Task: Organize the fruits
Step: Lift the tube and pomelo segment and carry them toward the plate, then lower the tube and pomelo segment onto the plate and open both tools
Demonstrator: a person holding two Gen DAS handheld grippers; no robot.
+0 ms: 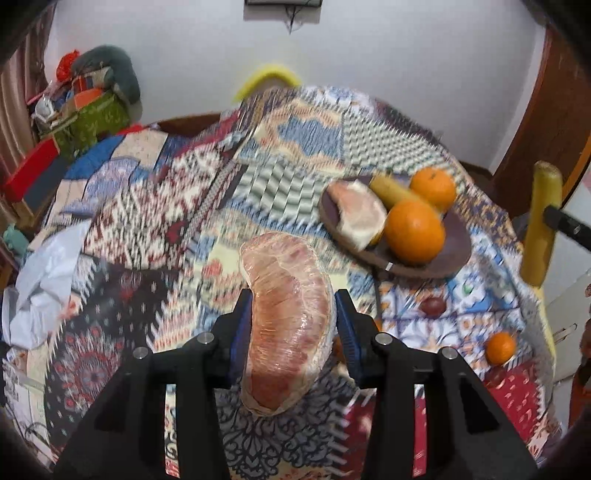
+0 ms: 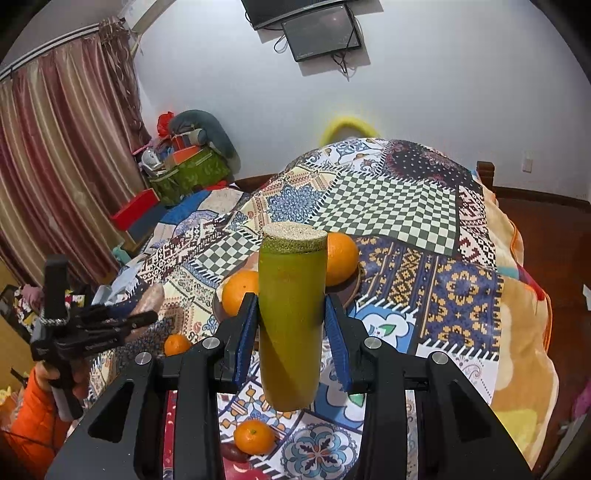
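Overall, a patchwork-print cloth [image 2: 406, 206] covered the surface, w/ white wall behind, striped curtains [image 2: 55, 147] at the left and two dark screens [image 2: 321, 33] hung up high. Piled boxes & bags [image 2: 188, 166] sat past the surface's far left corner. Brown plate [image 1: 454, 254] lay toward the right edge, holding a peeled pomelo piece [image 1: 356, 210], two oranges [image 1: 413, 230] and a yellow-green stick piece [image 1: 391, 190]. Small tangerine [image 1: 500, 347] and a dark red fruit [image 1: 433, 306] lay loose on the cloth near the right edge. Left gripper [image 1: 291, 325] was clamped on a wrapped pomelo wedge [image 1: 288, 321], off the cloth. Right gripper [image 2: 291, 325] pinched an upright sugarcane section [image 2: 290, 317] above the near edge.
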